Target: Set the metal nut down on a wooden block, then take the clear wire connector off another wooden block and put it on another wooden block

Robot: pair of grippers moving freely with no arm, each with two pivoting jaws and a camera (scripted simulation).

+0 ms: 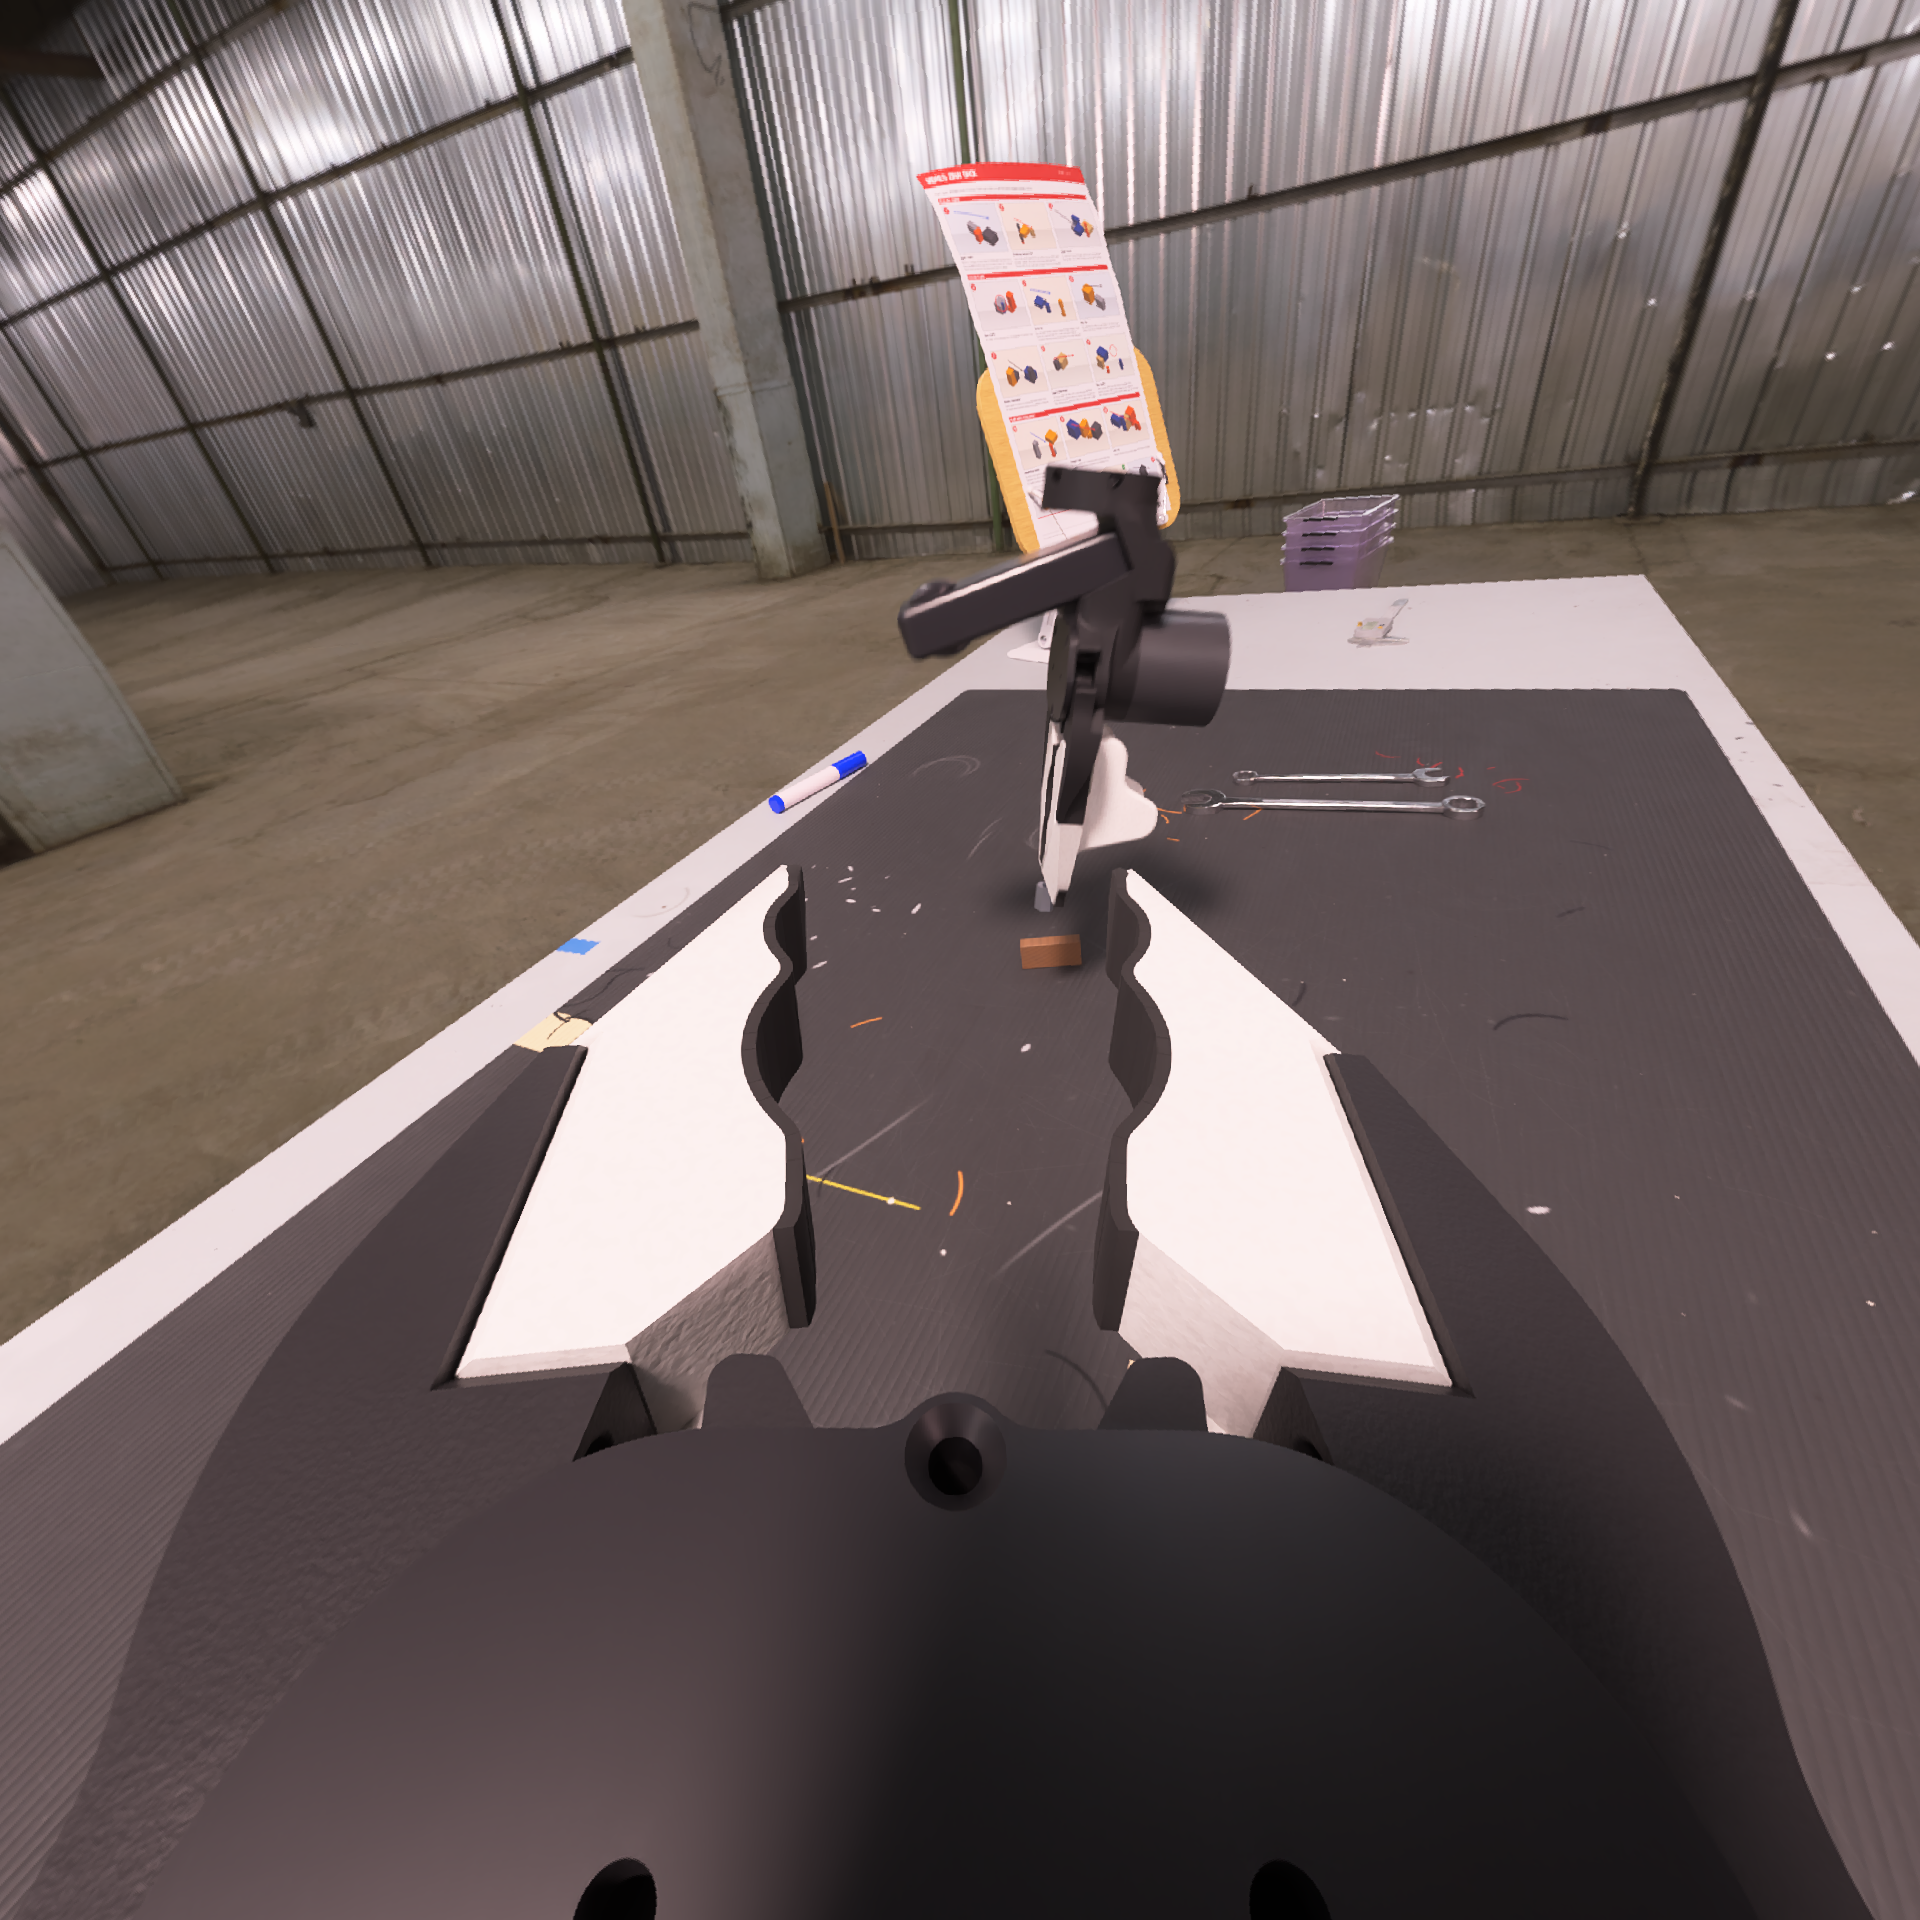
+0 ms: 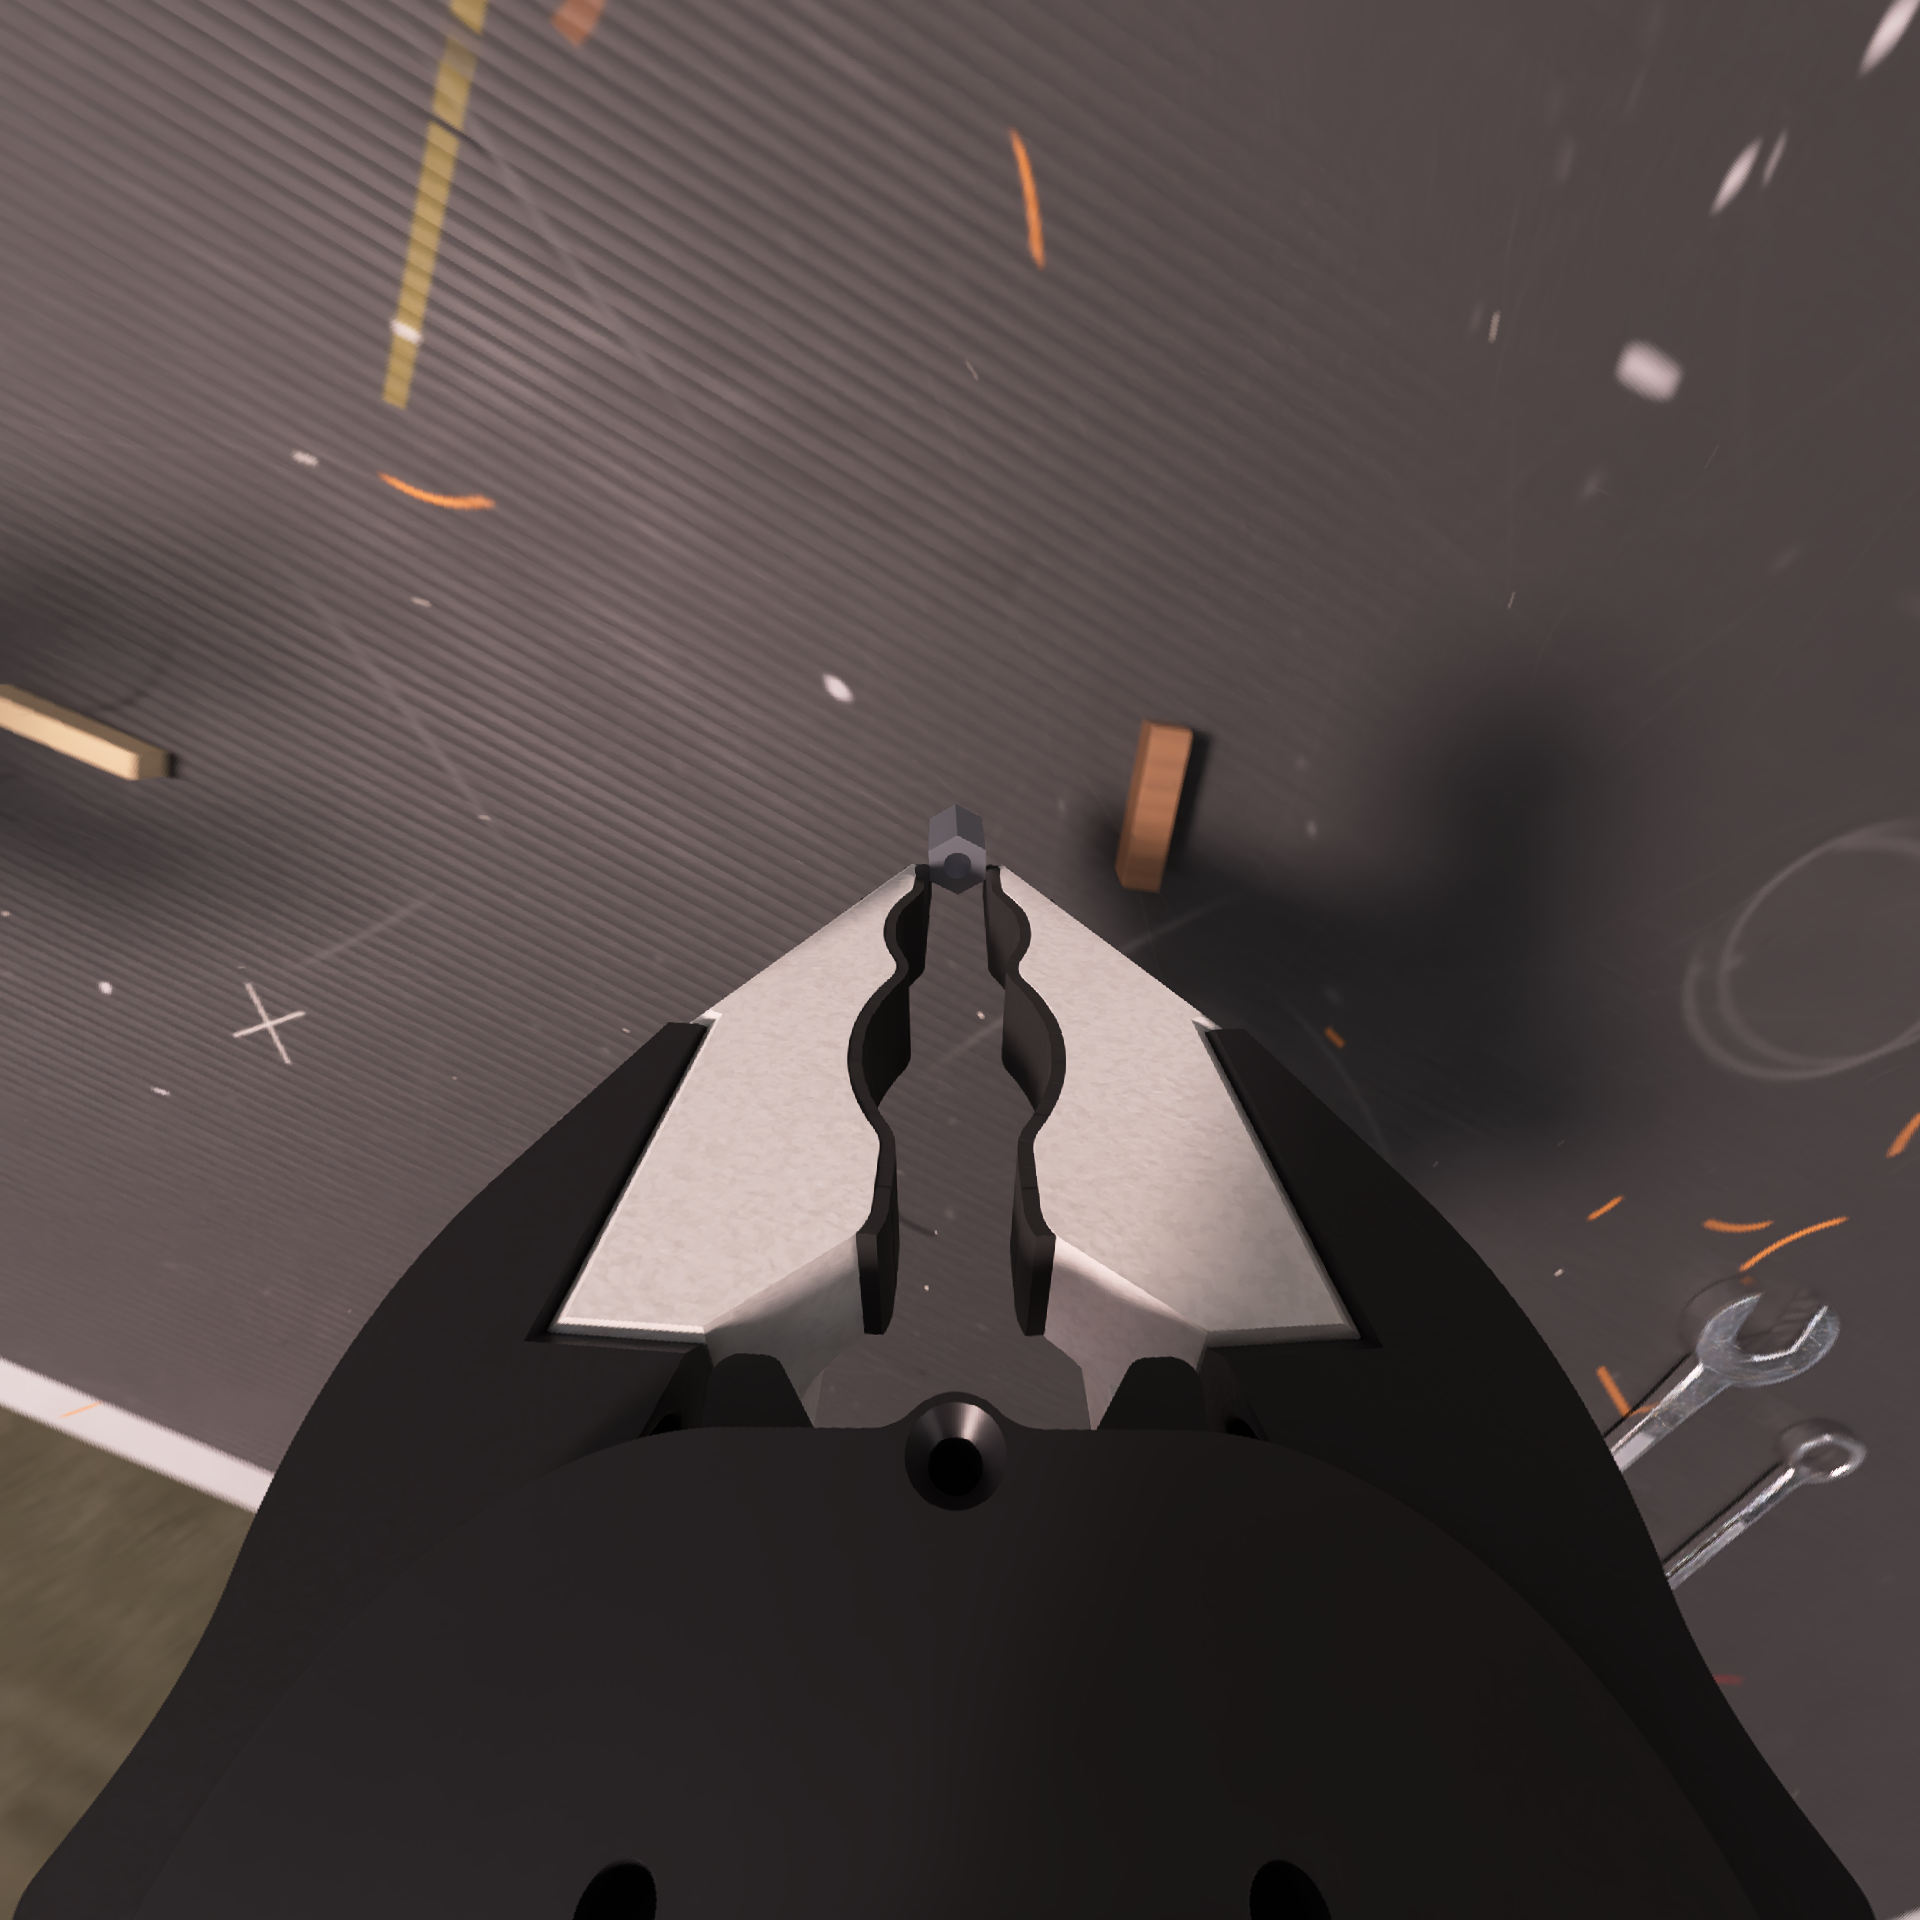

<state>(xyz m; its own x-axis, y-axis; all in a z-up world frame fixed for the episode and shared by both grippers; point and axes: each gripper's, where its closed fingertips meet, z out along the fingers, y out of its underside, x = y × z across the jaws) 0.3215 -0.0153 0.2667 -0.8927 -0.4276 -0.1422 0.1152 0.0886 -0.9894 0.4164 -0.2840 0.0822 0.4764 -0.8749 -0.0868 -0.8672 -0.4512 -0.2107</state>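
My right gripper [image 2: 956, 871] is shut on a small grey metal nut [image 2: 956, 844], pinched at the fingertips. In the left wrist view the right gripper [image 1: 1049, 896] points down and holds the nut [image 1: 1042, 896] just above the dark mat, close behind a brown wooden block [image 1: 1049, 951]. In the right wrist view that block [image 2: 1155, 805] lies just right of the nut. A pale wooden block [image 2: 83, 743] lies at the far left and another brown block [image 2: 577, 19] at the top edge. My left gripper [image 1: 961, 888] is open and empty, low over the mat. I see no clear wire connector.
Two wrenches [image 1: 1340, 790] [image 2: 1714, 1371] lie on the mat to the right. A blue-capped marker [image 1: 816, 781] lies at the mat's left edge. An instruction sheet on a stand [image 1: 1049, 332], purple bins [image 1: 1340, 540] and a small pale object [image 1: 1377, 627] are at the far end.
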